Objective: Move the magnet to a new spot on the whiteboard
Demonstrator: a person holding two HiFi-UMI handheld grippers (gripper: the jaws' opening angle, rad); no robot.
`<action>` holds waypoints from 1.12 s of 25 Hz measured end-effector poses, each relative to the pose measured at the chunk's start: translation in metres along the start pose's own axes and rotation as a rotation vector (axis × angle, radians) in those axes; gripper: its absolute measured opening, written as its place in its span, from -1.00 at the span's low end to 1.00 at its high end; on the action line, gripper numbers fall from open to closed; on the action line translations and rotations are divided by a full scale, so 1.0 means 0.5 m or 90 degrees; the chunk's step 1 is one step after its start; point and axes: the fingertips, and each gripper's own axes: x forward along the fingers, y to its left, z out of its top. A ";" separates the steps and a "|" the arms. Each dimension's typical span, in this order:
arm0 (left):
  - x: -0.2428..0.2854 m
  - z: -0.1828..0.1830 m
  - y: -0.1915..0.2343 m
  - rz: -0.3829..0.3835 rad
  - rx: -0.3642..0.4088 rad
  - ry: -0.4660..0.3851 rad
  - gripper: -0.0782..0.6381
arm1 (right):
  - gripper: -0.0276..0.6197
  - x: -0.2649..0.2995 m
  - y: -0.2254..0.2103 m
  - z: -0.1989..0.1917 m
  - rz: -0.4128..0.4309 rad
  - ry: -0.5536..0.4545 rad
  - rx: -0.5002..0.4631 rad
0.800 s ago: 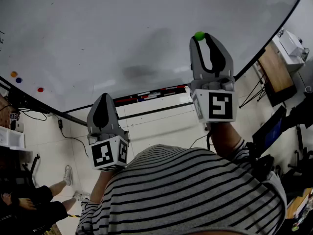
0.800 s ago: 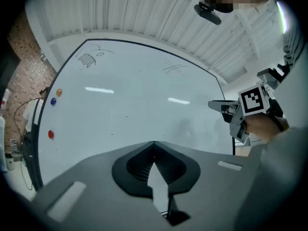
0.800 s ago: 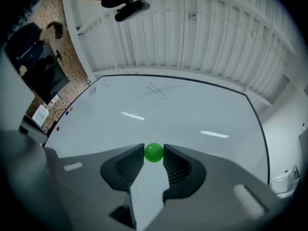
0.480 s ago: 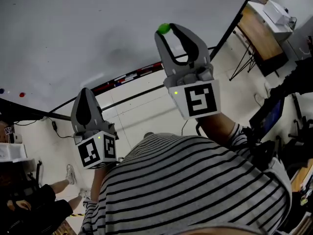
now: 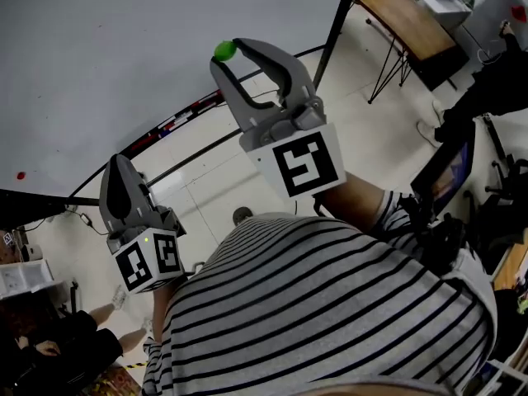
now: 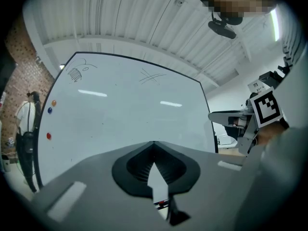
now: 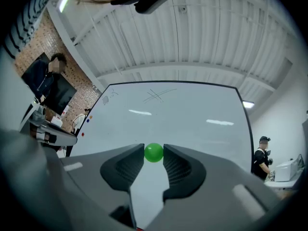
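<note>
Green magnet (image 7: 154,152) pinched between right gripper (image 7: 154,154) fingers' tips

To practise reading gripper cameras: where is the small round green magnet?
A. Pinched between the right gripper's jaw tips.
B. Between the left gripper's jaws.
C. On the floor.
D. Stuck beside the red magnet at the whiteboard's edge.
A: the small round green magnet sits pinched between the jaw tips of the right gripper.

I have the magnet (image 7: 154,152) between my right gripper's (image 5: 226,53) tips, in front of the whiteboard (image 7: 192,114). Three other magnets (image 6: 49,110) sit by its left edge.
</note>
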 end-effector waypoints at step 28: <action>-0.015 0.011 -0.024 0.000 0.010 0.004 -0.74 | -0.53 -0.026 -0.003 0.003 -0.003 0.004 0.016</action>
